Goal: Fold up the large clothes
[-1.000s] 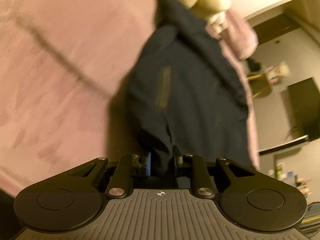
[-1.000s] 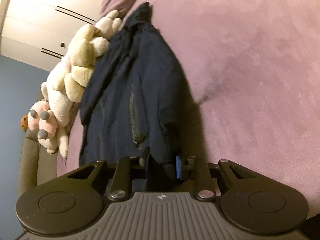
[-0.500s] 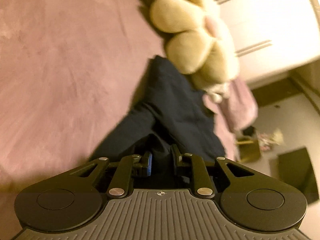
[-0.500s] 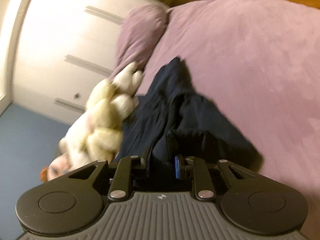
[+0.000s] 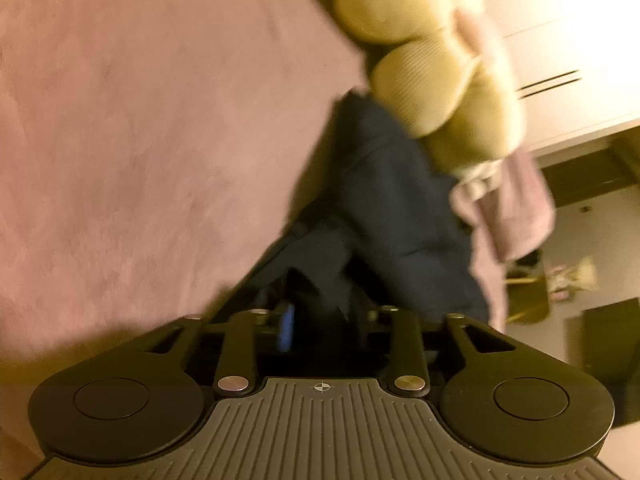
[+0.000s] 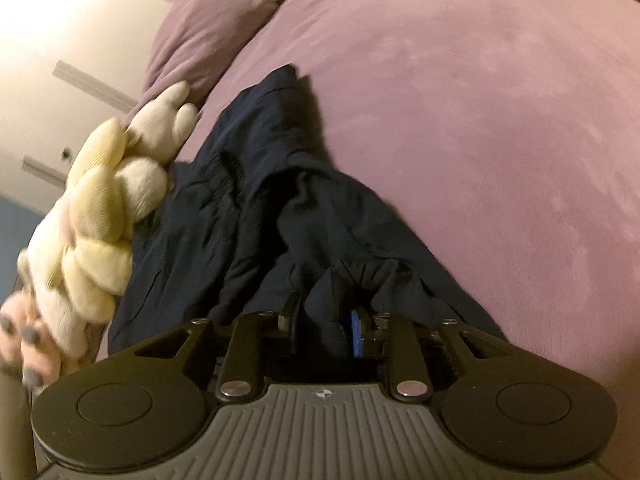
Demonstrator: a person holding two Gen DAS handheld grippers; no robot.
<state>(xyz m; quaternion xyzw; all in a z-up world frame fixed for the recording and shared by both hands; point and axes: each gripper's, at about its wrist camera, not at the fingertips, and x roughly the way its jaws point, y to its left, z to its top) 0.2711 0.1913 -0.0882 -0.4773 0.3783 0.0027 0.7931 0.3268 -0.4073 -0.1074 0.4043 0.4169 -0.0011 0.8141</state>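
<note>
Navy garment (image 6: 256,216) lies doubled over on the purple bed (image 6: 480,120), its far edge against the plush toy (image 6: 100,208). Left gripper (image 5: 326,320) jaws are opening with fabric loose between them; right gripper (image 6: 326,326) jaws are opening too, cloth bunched in the narrow gap and looks pinched. To finish this fold cleanly, I'd lower both corners flat onto the layer below, line up the edges, let go fully, then back straight out so nothing drags

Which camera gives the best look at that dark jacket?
The right wrist view: the jacket lies sharp and almost whole on the bed. The left wrist view shows it blurred, partly behind a plush toy.
</note>
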